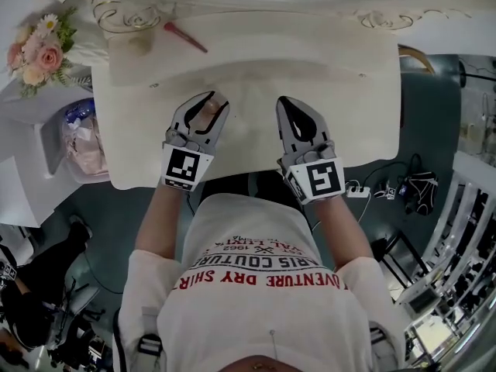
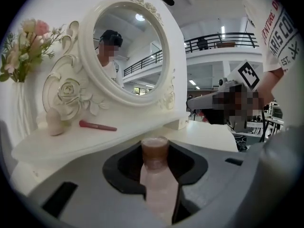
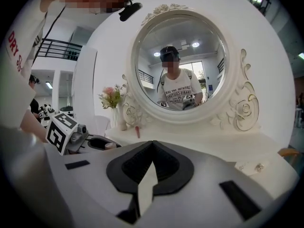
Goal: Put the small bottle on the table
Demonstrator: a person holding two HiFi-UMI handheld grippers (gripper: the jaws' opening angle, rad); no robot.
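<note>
My left gripper (image 1: 206,108) is shut on the small bottle (image 1: 208,115) over the middle of the white dressing table (image 1: 349,91). In the left gripper view the pale pink bottle (image 2: 156,179) with its brownish cap stands up between the grey jaws of the left gripper (image 2: 156,151), and the pads hide its base. My right gripper (image 1: 290,105) hovers beside it to the right, shut with nothing in it. The right gripper view shows the right gripper (image 3: 152,145) with its jaw tips meeting.
A round mirror (image 2: 128,51) in a carved white frame stands at the table's back. On the shelf before it lie a red brush (image 1: 184,37) and a beige egg-shaped sponge (image 2: 55,122). A vase of flowers (image 1: 39,49) stands at the far left.
</note>
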